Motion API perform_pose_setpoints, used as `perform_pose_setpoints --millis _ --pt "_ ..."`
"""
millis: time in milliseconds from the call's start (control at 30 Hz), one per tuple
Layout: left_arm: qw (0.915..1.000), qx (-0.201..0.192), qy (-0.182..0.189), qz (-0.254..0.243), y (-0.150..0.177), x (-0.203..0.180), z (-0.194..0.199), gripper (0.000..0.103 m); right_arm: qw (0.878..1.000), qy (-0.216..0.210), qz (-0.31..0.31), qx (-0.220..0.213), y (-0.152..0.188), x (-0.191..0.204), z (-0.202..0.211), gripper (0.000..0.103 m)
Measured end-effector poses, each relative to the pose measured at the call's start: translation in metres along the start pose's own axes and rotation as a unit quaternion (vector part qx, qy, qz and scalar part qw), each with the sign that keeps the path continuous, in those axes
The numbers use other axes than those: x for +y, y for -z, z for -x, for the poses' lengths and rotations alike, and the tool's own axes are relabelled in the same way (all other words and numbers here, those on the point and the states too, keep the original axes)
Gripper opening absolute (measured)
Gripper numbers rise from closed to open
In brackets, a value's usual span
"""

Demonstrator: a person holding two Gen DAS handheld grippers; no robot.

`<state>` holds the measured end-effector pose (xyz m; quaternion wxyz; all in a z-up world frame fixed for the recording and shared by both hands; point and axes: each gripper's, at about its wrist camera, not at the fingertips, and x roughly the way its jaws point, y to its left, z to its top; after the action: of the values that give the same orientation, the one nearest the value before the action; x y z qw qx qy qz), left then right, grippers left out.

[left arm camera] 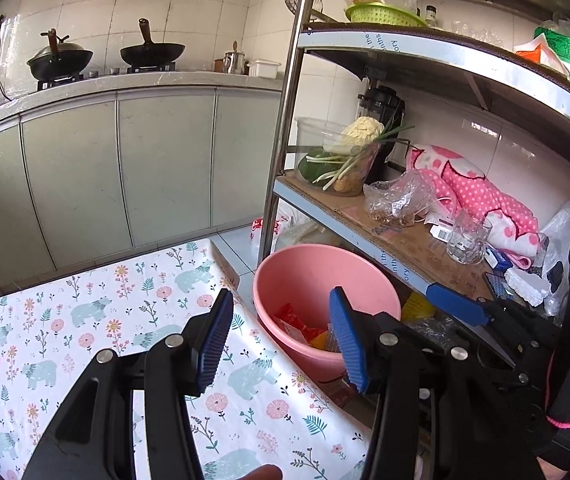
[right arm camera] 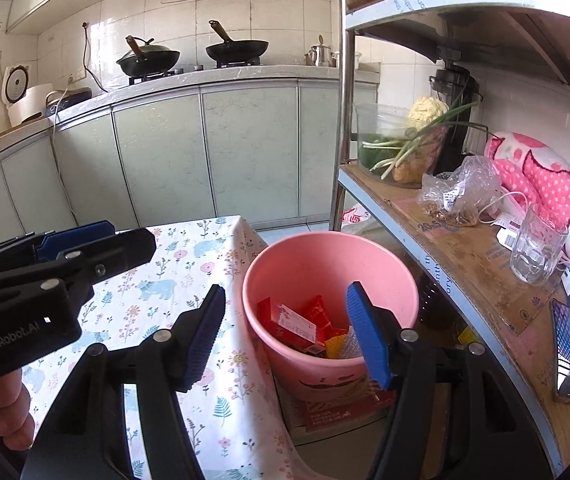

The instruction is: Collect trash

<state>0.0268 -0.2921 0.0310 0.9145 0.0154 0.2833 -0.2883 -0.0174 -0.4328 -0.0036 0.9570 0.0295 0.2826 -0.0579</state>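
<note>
Bucket: you have one pink plastic bucket (right arm camera: 331,264) on the floor, between the corner of the table and the metal shelf rack (right arm camera: 437,240); it sits on a red printed sheet.
Trash: it all lies in the bottom of that bucket. You can make out red snack wrappers (right arm camera: 297,322), a yellow piece and some clear crinkled plastic; the exact count of pieces cannot be told.
Table: one, covered by a floral cloth with bears (left arm camera: 85,320); the part of the cloth you can see has no trash on it.
Woks: two on the stove (right arm camera: 189,58), the left one with a lid.
Shelf items: one glass mug (right arm camera: 537,248), one clear bag of bits (right arm camera: 461,192), one clear tub of vegetables with spring onions (right arm camera: 401,148), one pink spotted cloth (right arm camera: 545,184).
Left gripper: your left gripper (left arm camera: 281,338) stands wide open above the table's edge, its right pad in line with the bucket's mouth. Nothing lies between the pads and they touch nothing. Your fingers (right arm camera: 5,416) show around its handle in the right wrist view.
Right gripper: your right gripper (right arm camera: 285,332) is also spread well apart, empty, with the bucket's left half seen between its pads. It does not touch the bucket or the cloth.
</note>
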Motion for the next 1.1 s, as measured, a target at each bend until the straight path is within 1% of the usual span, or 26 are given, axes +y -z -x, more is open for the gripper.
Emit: perform_pose_setpoints --millis 500,1100 --pt "0.9997 -0.024 0.004 0.009 0.003 0.008 0.025 0.049 1.000 -0.003 0.023 0.001 0.003 0.025 0.007 0.064" --pt "0.9994 -0.033 0.007 0.008 0.006 0.009 0.035 0.049 1.000 -0.003 0.028 0.002 0.004 0.031 0.009 0.064"
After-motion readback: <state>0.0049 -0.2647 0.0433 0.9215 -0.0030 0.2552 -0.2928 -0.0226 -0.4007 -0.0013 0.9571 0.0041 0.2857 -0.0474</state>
